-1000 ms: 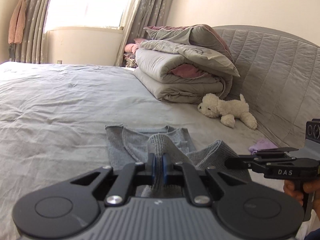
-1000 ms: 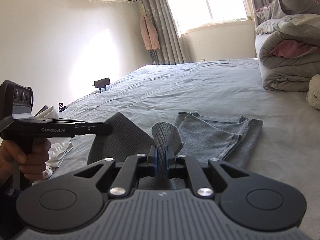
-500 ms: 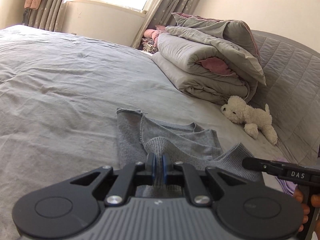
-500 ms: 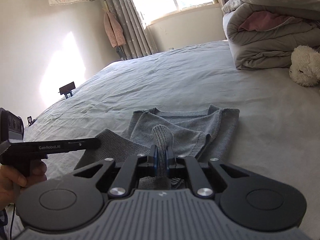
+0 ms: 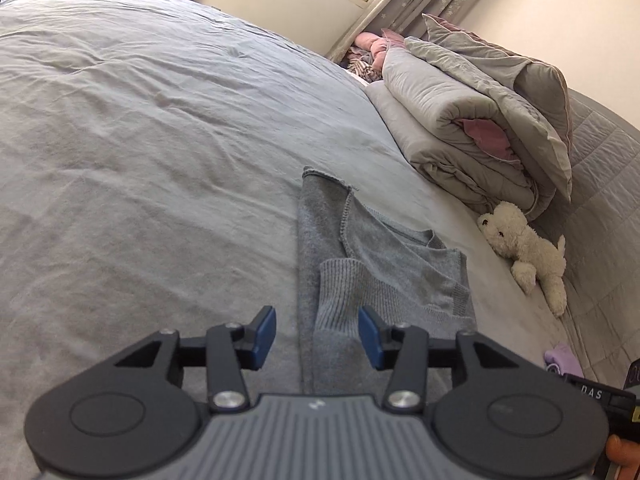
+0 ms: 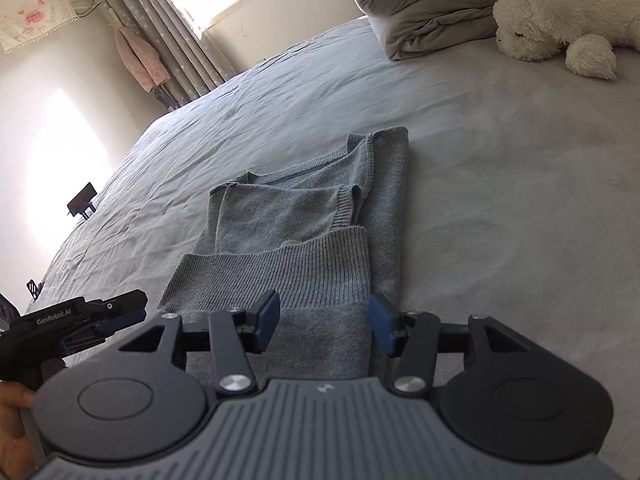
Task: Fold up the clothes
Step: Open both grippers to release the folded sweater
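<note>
A grey knit sweater (image 5: pixel 372 264) (image 6: pixel 320 216) lies folded on the bed, its ribbed hem laid back over the body. My left gripper (image 5: pixel 318 336) hovers low over the hem's left corner, jaws opening; the fabric lies flat between the blue pads (image 5: pixel 370 336), free of them. My right gripper (image 6: pixel 324 322) stands over the hem's right corner, jaws opening too, the cloth resting loose between its pads (image 6: pixel 268 320). The left gripper (image 6: pixel 100 312) also shows at the left edge of the right wrist view, and a sliver of the other tool (image 5: pixel 600 396) in the left wrist view.
The grey bed sheet (image 5: pixel 140 140) spreads wide to the left. A folded duvet stack (image 5: pixel 472 128) and a white plush dog (image 5: pixel 524 248) lie toward the quilted headboard (image 5: pixel 600 184). A small purple cloth (image 5: pixel 562 362) sits near the right edge. Curtains (image 6: pixel 160 20) and a window are behind.
Both grippers came down with the pinched hem, laid it flat on the sweater, and have let go; their jaws now stand apart. Both views tilted as the wrists rolled.
</note>
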The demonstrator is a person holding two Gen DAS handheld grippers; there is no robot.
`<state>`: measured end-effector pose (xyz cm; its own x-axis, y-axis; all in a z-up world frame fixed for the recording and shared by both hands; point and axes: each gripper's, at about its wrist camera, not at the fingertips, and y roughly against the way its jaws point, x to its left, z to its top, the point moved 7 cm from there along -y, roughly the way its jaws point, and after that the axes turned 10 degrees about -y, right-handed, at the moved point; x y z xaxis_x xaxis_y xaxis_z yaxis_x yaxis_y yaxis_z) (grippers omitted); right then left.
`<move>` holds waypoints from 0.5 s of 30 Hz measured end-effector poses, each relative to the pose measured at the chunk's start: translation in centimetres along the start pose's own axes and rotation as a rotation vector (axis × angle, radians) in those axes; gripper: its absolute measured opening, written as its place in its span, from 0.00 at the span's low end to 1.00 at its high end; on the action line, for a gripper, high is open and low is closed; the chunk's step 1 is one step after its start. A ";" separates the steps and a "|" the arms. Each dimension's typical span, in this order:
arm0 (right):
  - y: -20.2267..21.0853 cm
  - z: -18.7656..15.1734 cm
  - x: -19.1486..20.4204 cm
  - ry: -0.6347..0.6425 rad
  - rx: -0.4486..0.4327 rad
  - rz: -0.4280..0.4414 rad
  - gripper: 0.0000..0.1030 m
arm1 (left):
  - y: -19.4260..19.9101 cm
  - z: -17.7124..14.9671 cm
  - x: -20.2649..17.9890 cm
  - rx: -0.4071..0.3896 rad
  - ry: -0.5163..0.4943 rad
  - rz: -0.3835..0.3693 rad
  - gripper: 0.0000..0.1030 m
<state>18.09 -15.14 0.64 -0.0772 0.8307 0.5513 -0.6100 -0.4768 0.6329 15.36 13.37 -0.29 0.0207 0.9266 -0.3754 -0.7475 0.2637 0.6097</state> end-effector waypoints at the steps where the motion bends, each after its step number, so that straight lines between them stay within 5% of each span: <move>1: 0.5 -0.5 0.0 0.005 0.005 0.000 0.52 | 0.4 -0.5 -0.1 0.018 -0.006 0.007 0.45; 7: 3.0 -3.0 0.9 0.096 0.059 0.048 0.52 | 2.7 -1.8 -2.1 0.020 -0.056 -0.019 0.46; 11: 4.2 -4.3 -0.3 -0.035 0.075 0.102 0.52 | 3.6 -4.2 -2.4 0.051 -0.021 -0.031 0.46; 15: 4.9 -5.3 -0.2 0.000 0.061 0.068 0.50 | 3.7 -5.5 -2.9 0.063 -0.057 -0.017 0.43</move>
<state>10.89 -16.11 0.75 -0.1167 0.7954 0.5947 -0.5539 -0.5492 0.6258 8.87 10.19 -0.75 0.0721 0.9350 -0.3471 -0.7032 0.2944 0.6471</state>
